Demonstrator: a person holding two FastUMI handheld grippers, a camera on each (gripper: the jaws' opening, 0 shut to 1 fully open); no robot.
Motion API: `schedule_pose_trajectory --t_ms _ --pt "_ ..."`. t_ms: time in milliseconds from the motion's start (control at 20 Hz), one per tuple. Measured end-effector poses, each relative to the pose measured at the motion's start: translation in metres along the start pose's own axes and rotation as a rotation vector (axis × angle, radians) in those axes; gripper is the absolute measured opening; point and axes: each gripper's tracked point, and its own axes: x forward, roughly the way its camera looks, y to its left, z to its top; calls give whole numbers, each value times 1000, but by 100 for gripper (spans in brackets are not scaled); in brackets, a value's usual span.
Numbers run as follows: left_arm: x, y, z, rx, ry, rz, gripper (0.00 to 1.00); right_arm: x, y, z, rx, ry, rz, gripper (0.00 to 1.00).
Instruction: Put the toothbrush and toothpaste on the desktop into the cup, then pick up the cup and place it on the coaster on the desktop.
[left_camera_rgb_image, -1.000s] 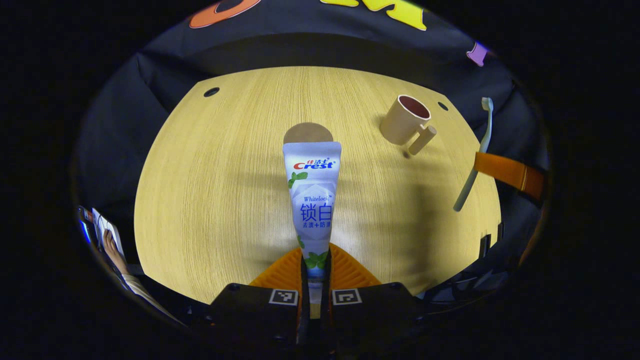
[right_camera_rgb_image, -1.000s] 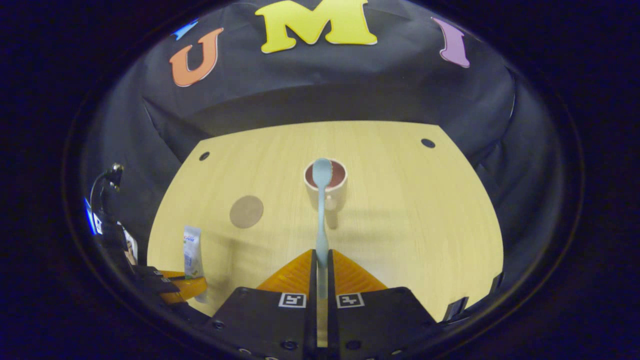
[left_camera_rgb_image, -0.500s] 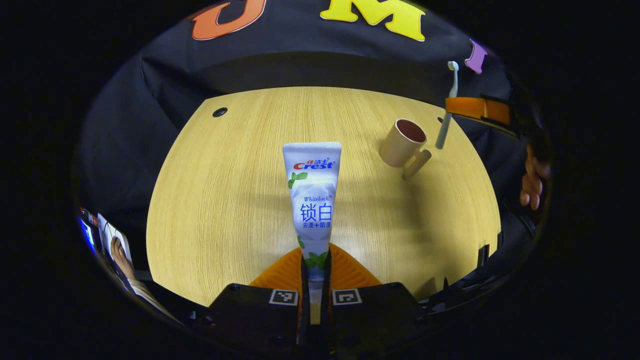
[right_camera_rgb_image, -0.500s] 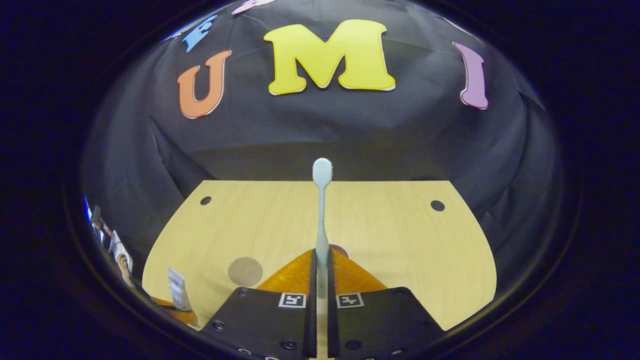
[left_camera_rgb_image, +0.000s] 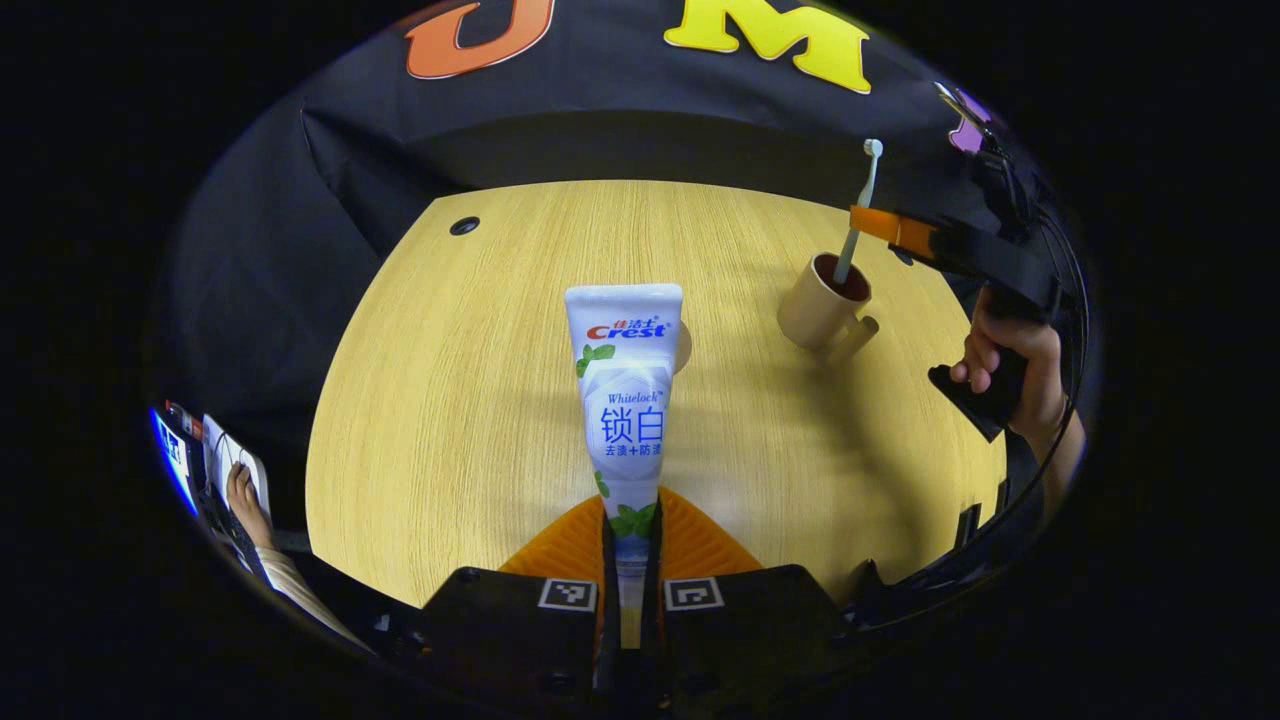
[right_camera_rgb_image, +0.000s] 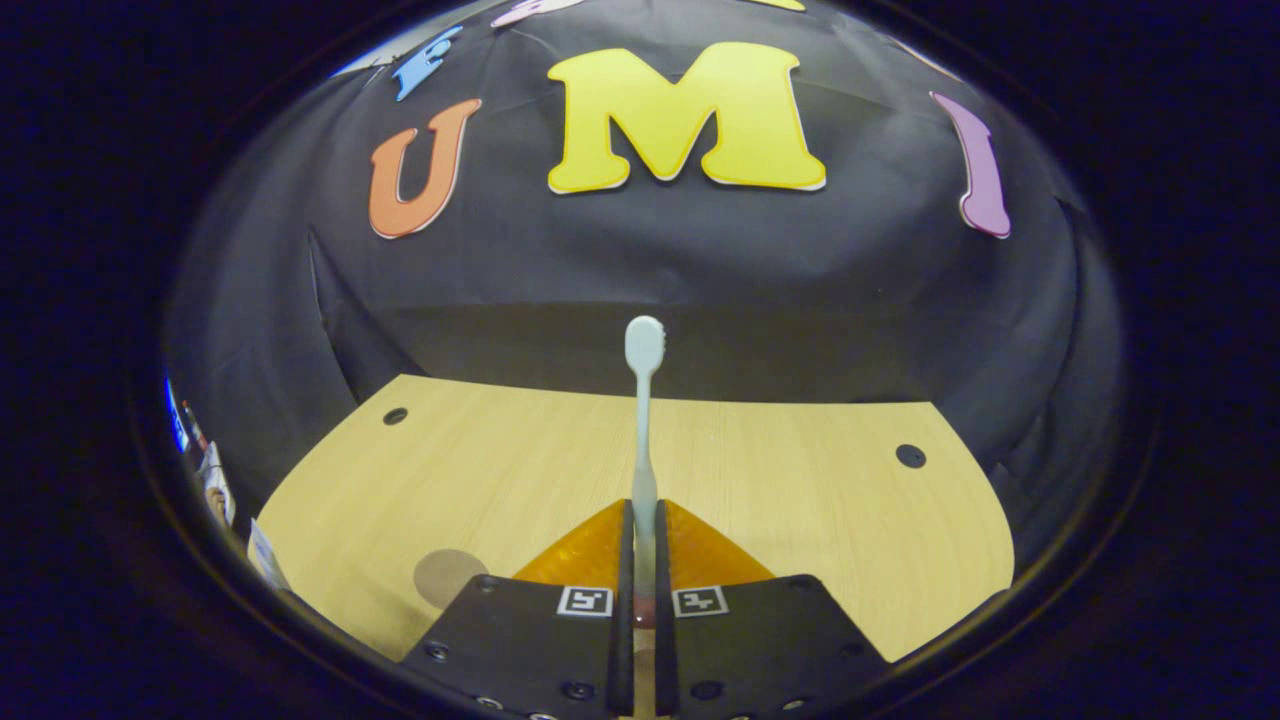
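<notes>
A: Plastic, that tube (left_camera_rgb_image: 627, 400): the left gripper (left_camera_rgb_image: 627, 545) has both fingers pressed on its lower end, so it stands straight up the middle of the left gripper view, off the desk (left_camera_rgb_image: 470, 400).

B: And the right gripper (right_camera_rgb_image: 640, 560)?

A: Closed tight on the brush (right_camera_rgb_image: 643, 420) handle, bristle head pointing up at frame centre. In the left gripper view you see that same right gripper at upper right with a hand (left_camera_rgb_image: 1010, 365) under it, holding the brush upright, its lower end dipped into the cup (left_camera_rgb_image: 825, 305).

B: So the brush is going in. How would you do that well?

A: My judgement: keep it near vertical, lower it until the end is well down inside, then part the fingers only a little so the handle leans on the rim rather than tipping the cup. The cup looks light and stands on bare desk, so a sideways nudge could shift it.

B: Where's the coaster?

A: In the right gripper view it is the dull round disc (right_camera_rgb_image: 445, 578) at lower left, flat on the desk, nothing on it. In the left gripper view the tube hides most of it; a sliver peeks out at the tube's right edge.

B: What does each view miss?

A: The right gripper view hides the cup behind its own fingers, so the brush's depth can only be judged from the left gripper view. That view also catches a second hand (left_camera_rgb_image: 240, 490) at far lower left.
</notes>
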Motion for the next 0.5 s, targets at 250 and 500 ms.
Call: schedule_pose_trajectory --t_ms 250,500 --pt "0 -1 6 -13 -17 12 11 17 1 -17 -36 10 -2 6" --pt "2 4 5 -29 -22 14 10 30 0 -37 -38 42 -8 7"
